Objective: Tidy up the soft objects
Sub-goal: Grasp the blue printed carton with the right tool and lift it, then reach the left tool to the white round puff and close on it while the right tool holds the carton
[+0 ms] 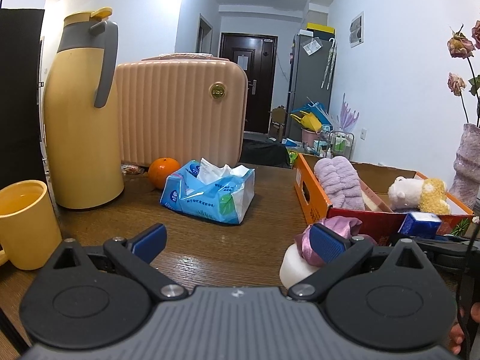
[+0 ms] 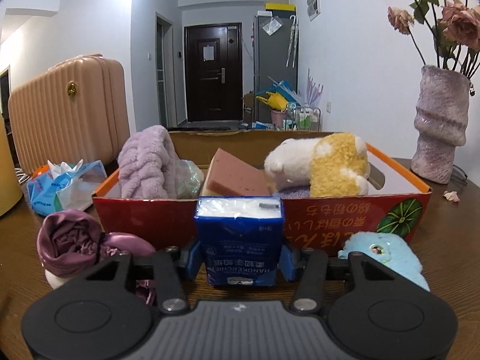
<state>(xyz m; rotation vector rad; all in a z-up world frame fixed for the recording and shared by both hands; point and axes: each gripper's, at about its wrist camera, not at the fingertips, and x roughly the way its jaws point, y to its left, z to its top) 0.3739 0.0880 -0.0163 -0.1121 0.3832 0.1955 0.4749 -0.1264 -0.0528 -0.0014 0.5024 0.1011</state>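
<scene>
Between our right gripper's (image 2: 238, 265) blue pads sits the small blue handkerchief tissue packet (image 2: 239, 240), clenched upright, long axis vertical, just short of the red-and-orange cardboard box's (image 2: 330, 213) near wall. We judge the drop goes forward over that wall. Our left gripper (image 1: 238, 241) hangs released, nothing between its fingers. Inside the box we see a lilac fleece bundle (image 2: 147, 165), a pink sponge block (image 2: 237, 177) and a white-and-yellow plush animal (image 2: 321, 165). Outside: a purple satin scrunchie (image 2: 72, 237) and a light-blue plush (image 2: 387, 255).
</scene>
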